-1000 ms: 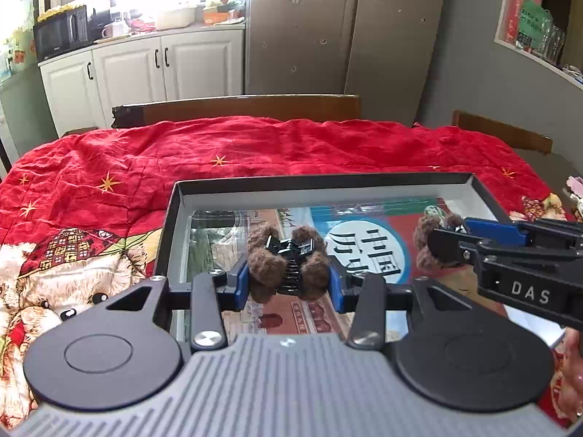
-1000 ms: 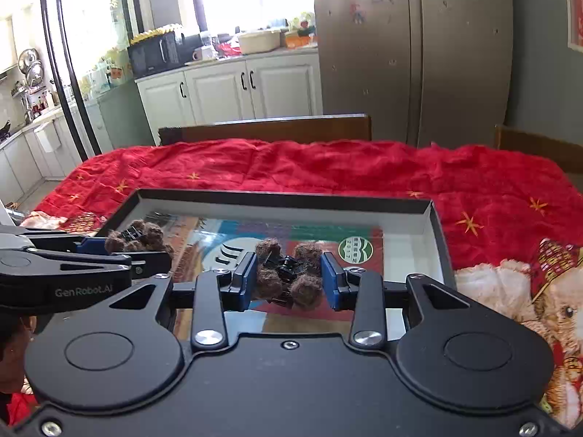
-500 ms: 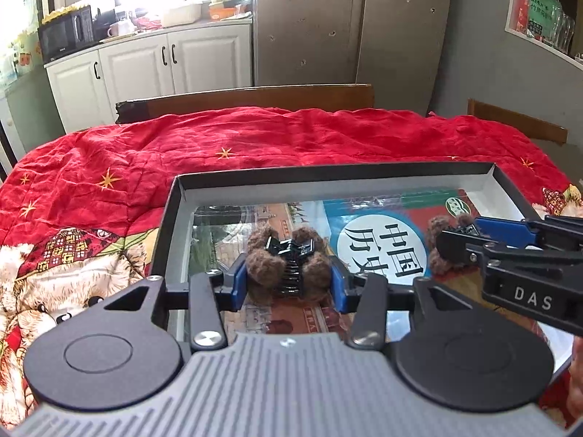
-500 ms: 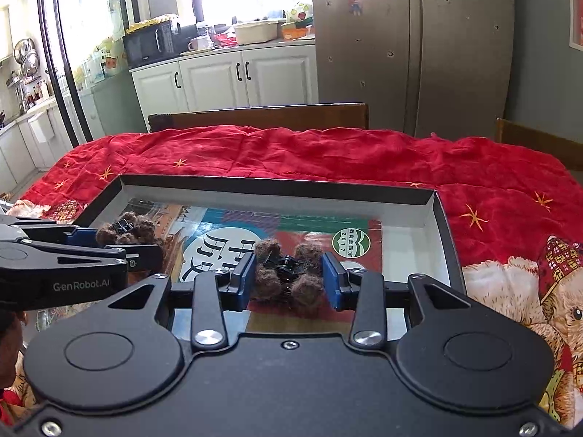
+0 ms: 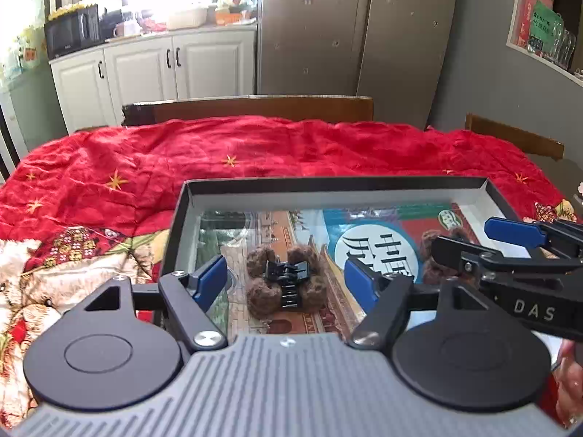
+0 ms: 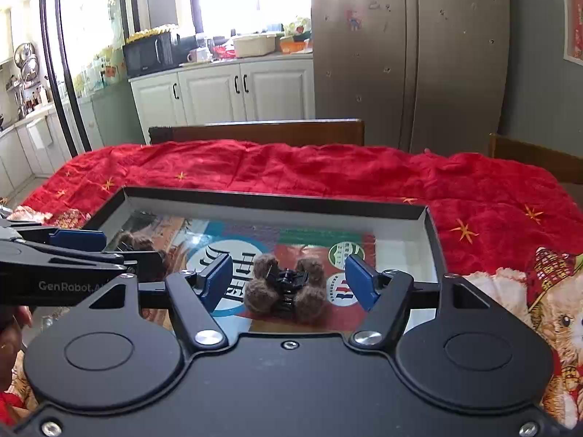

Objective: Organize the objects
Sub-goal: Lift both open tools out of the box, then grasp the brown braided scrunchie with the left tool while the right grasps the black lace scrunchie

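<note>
A brown pom-pom hair clip [image 5: 262, 291] lies on the floor of the black shallow tray [image 5: 328, 183], between the blue pads [image 5: 213, 278] of my left gripper [image 5: 286, 281]. Its jaws are opening and the pads stand clear of the clip. In the right wrist view a second brown pom-pom clip [image 6: 309, 296] lies in the tray [image 6: 273, 196] between the pads [image 6: 359, 282] of my right gripper [image 6: 288, 279], whose jaws are also opening, apart from the clip. Each gripper shows in the other's view: the right gripper [image 5: 481, 240] and the left gripper [image 6: 109, 245].
A glossy printed sheet [image 5: 382, 247] covers the tray's floor. The tray rests on a red cloth with gold stars [image 5: 255, 153]. A bear-print blanket [image 6: 546, 309] lies at the near edges. Wooden chair backs [image 5: 255, 103] stand behind the table. A hand [image 5: 568, 375] shows at lower right.
Both grippers have spread their jaws and let go of the pom-pom clips, which now lie loose on the tray's floor. Neither hand has shifted much.
</note>
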Demonstrator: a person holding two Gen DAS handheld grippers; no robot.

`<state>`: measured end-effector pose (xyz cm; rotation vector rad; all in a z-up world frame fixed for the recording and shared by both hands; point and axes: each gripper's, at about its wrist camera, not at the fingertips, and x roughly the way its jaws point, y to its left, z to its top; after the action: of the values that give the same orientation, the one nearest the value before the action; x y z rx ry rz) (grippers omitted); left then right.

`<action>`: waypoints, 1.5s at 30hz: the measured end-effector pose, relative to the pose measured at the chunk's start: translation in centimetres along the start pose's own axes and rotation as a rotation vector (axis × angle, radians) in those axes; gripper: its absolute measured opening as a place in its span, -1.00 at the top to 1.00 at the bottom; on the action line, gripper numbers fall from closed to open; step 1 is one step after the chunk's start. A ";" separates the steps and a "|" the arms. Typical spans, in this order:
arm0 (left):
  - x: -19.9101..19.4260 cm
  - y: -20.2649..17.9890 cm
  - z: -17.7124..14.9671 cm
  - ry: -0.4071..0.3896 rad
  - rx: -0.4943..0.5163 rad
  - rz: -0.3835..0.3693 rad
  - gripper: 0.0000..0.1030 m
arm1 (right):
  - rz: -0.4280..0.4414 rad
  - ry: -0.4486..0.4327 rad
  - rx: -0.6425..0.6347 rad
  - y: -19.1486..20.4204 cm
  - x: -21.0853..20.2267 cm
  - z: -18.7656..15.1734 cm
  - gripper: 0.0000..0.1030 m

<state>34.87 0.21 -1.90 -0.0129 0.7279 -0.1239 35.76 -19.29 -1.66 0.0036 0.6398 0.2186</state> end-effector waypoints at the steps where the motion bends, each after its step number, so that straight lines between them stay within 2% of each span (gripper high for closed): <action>1: -0.4 -0.1 0.0 -0.006 0.004 0.000 -0.58 | 0.002 -0.006 0.001 0.0 -0.4 0.1 -0.30; 11: -5.9 0.1 -0.5 -0.081 0.006 -0.010 -0.59 | 0.002 -0.066 -0.028 0.6 -6.2 -0.2 -0.30; 19: -11.5 1.8 -3.0 -0.136 0.000 -0.007 -0.59 | -0.022 -0.093 -0.062 0.5 -12.3 -2.3 -0.30; 22: -13.3 2.5 -4.2 -0.142 0.004 -0.009 -0.59 | -0.049 -0.095 -0.067 0.4 -14.4 -3.4 -0.29; 34: -19.3 2.7 -9.7 -0.167 0.067 -0.048 -0.59 | -0.062 -0.070 -0.094 0.9 -20.6 -7.6 -0.29; 45: -20.9 2.3 -14.3 -0.138 0.099 -0.095 -0.59 | -0.049 -0.050 -0.098 0.9 -22.6 -12.5 -0.29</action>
<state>10.15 5.39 1.15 0.0387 0.5827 -0.2473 10.56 -23.85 1.71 -0.1007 0.5786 0.2016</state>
